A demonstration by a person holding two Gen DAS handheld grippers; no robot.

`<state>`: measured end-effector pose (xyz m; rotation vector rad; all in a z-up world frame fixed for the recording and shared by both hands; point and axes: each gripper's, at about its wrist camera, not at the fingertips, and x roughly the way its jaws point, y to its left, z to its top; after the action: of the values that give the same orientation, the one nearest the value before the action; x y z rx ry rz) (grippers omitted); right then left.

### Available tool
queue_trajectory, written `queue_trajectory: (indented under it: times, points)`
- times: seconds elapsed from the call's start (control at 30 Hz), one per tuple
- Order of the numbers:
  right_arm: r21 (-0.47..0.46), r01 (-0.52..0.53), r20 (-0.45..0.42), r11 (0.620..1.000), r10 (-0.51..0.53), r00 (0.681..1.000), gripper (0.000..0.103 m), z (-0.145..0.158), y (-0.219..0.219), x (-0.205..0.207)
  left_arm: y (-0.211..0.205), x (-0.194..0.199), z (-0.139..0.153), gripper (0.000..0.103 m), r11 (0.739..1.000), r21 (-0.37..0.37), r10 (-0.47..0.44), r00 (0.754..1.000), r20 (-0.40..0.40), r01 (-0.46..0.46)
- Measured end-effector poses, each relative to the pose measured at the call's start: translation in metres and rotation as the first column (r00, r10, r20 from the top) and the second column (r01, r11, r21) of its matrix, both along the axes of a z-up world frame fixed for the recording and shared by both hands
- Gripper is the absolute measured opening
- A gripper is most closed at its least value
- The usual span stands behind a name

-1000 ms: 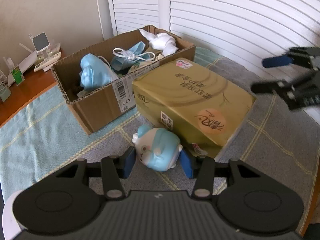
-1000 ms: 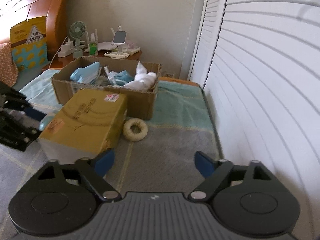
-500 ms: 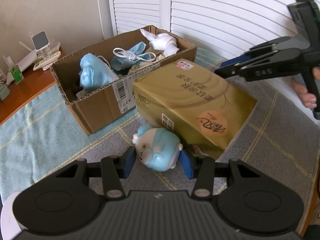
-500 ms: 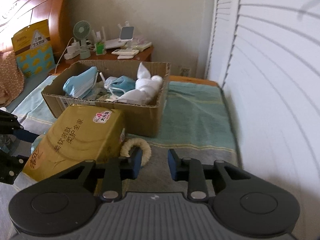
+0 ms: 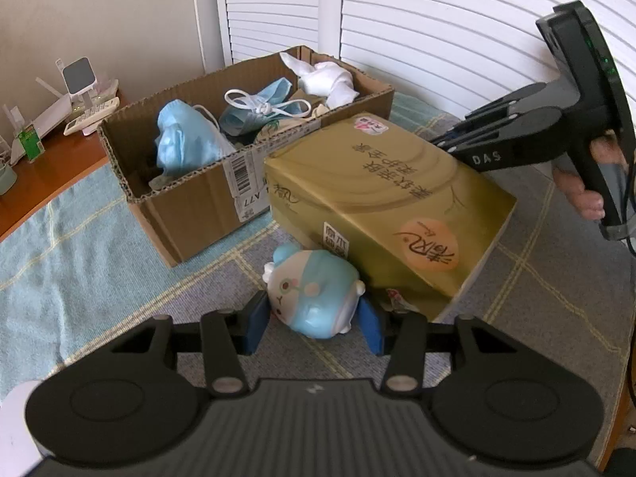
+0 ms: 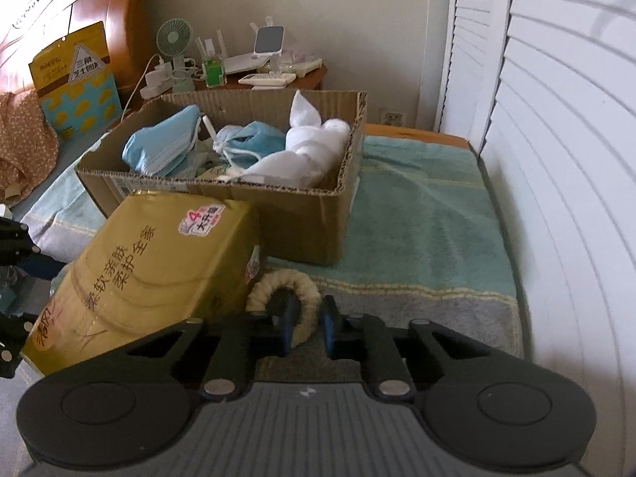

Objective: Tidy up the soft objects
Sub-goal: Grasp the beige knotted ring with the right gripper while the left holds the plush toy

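Nearest the left camera, the left gripper (image 5: pixel 312 324) is seen with its blue pads set on either side of a small blue-and-white plush toy (image 5: pixel 314 298). The pads lie against or just beside the toy's flanks; whether they actually press it cannot be told. The toy lies on its side on the checked blanket (image 5: pixel 119 278), just in front of a gold tissue pack (image 5: pixel 381 202) and touching its lower edge.

In the right camera, the right gripper (image 6: pixel 305 324) is seen nearly closed, one pad inside the hole of a cream fluffy ring (image 6: pixel 284 298) and the other outside it, so that the ring's near right side sits between the pads. A firm pinch cannot be confirmed. The ring lies on the blanket, tucked against the right end of the tissue pack and just before the cardboard box (image 6: pixel 310 214).

Behind the tissue pack, the open cardboard box is seen resting on the blanket, close to the shuttered doors (image 5: pixel 437 20). Blue face masks (image 5: pixel 187 143) are piled at its left end and middle, and a knotted white cloth (image 5: pixel 330 79) lies at its right end.

Farther back, a wooden side table (image 6: pixel 246 79) is seen against the wall, carrying a small green fan (image 6: pixel 173 39) and other small gadgets.
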<state>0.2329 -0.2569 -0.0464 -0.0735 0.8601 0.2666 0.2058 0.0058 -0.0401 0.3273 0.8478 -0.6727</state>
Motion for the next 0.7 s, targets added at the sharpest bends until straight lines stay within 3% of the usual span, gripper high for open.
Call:
queue_trajectory:
  times: [0.17,0.43,0.57,0.67,0.7]
  points:
    - [-0.003,0.018,0.025,1.000,-0.018,1.000,0.012,0.005,0.001,-0.007,0.000,0.000,0.001,0.048,1.000,0.002,0.000,1.000,0.001,0.000]
    - [-0.081,0.132,0.080,0.988,-0.125,0.989,0.014,0.020,-0.015,-0.039,-0.001,-0.002,0.000,0.048,1.000,0.005,-0.007,1.000,0.005,0.007]
    - [-0.073,0.144,0.085,0.987,-0.138,0.987,0.031,0.020,-0.021,-0.050,-0.001,-0.002,0.000,0.048,1.000,0.004,-0.004,1.000,0.006,0.004]
    - [-0.061,0.131,0.080,0.990,-0.126,0.989,0.037,0.016,-0.020,-0.053,-0.001,-0.002,0.000,0.048,1.000,0.005,-0.004,1.000,0.005,0.004]
    - [-0.063,0.123,0.080,0.990,-0.118,0.990,0.048,0.015,-0.018,-0.055,-0.001,-0.001,0.000,0.048,1.000,0.004,-0.003,1.000,0.005,0.003]
